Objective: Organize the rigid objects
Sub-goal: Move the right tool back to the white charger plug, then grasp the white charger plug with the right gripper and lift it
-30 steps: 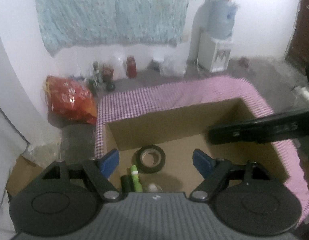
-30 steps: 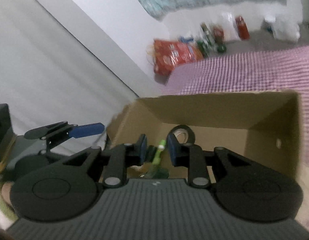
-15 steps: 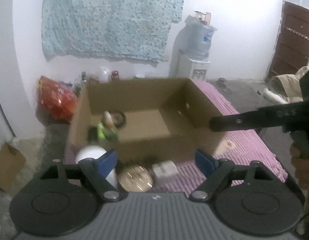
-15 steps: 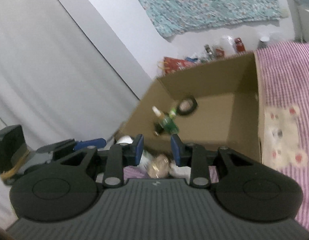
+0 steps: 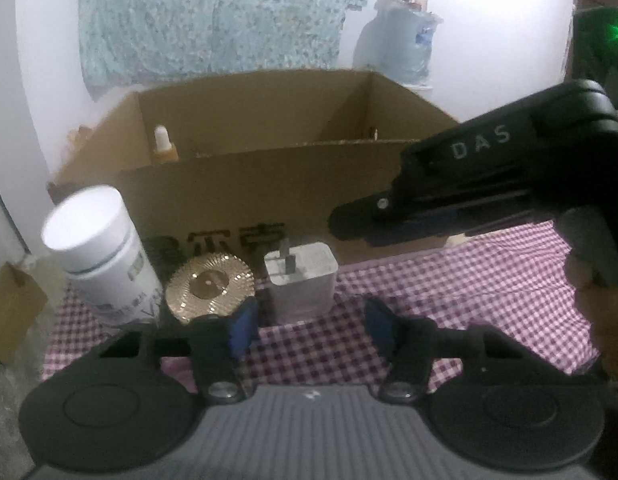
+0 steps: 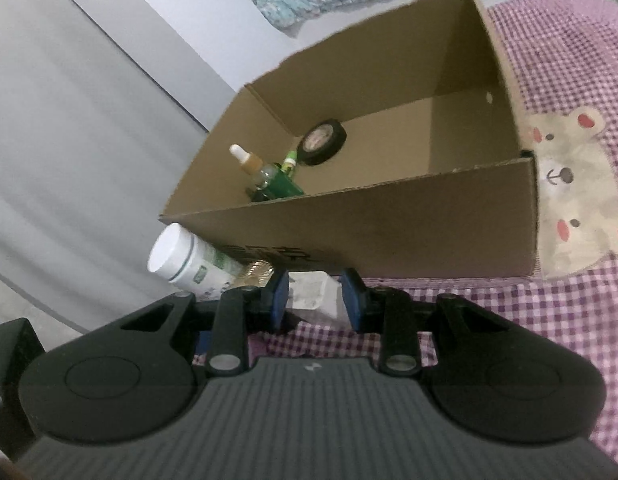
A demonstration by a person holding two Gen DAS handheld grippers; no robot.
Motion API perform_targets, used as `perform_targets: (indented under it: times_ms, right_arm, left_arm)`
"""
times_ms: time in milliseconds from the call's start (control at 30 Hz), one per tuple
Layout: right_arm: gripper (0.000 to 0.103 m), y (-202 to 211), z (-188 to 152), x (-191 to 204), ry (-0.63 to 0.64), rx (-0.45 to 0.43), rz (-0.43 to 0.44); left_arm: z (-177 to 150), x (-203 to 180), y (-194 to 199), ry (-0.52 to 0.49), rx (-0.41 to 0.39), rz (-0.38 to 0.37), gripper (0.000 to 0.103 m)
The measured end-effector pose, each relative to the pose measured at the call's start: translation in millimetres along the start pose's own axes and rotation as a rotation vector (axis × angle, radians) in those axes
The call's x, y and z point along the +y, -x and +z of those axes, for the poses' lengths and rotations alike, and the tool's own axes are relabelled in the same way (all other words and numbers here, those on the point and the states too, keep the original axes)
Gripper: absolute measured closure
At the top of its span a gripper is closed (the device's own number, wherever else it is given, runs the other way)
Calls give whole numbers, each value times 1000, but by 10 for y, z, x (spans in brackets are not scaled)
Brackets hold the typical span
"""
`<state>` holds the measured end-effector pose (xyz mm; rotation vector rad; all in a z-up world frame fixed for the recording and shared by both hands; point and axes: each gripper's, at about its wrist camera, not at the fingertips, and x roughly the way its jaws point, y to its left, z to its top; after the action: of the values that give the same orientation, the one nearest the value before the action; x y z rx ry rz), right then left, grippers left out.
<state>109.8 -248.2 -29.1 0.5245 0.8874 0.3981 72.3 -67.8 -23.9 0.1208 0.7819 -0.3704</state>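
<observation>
Rigid objects are seen partly sorted into an open cardboard box (image 6: 409,232) that is set on a purple-and-white checked cloth (image 5: 449,292). Three items are left outside it, lined up against its near wall: a white charger plug (image 5: 301,280) standing with its prongs up, a round gold ridged disc (image 5: 211,286) just to its left, and a white capped bottle (image 5: 101,248) further left. The left gripper (image 5: 309,326) is held low over the cloth, its blue fingers (image 5: 241,326) parted; its jaws have just been closing, yet nothing is pressed between them. The plug is placed just ahead of the gap, nearer the left finger, and the disc lies just beyond that finger's tip. The right gripper (image 6: 315,300) is seen with its fingers narrowly parted on either side of the plug (image 6: 313,296); whether the pads are touching it cannot be told. From the left wrist view, the right gripper (image 5: 373,224) is seen from the side, reaching in from the right above and behind the plug. Inside the box, beyond both pairs of fingertips, a roll of black tape (image 6: 323,142), a small dropper bottle (image 6: 247,160), a green tube (image 6: 289,160) and a dark green item (image 6: 279,188) are gathered in the far left corner. A bear print (image 6: 569,192) is visible on the cloth to the right of the box.
</observation>
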Motion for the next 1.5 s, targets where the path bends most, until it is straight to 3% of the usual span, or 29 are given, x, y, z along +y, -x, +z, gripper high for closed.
perform_targets:
  times_ms: [167, 767, 867, 1000, 1067, 1333, 1433, 1500]
  right_arm:
    - [74, -153, 77, -22, -18, 37, 11]
    - [79, -260, 24, -102, -54, 75, 46]
    - [79, -287, 24, -110, -59, 73, 50]
    - [79, -276, 26, -142, -67, 68, 57]
    - [80, -238, 16, -141, -58, 57, 49]
    - [80, -167, 1, -131, -43, 45, 24]
    - [80, -119, -13, -138, -39, 45, 16]
    - [80, -115, -17, -176, -58, 49, 26]
  left_arm:
    - [12, 27, -77, 17, 9, 8, 52]
    - [51, -50, -284, 49, 25, -12, 51]
    - [72, -38, -325, 58, 34, 12, 59]
    - [60, -19, -330, 75, 30, 20, 64]
    - [47, -24, -321, 72, 28, 29, 72]
    - [29, -46, -270, 67, 22, 15, 79]
    - [7, -65, -251, 52, 24, 0, 78]
    - [11, -65, -257, 49, 21, -13, 72]
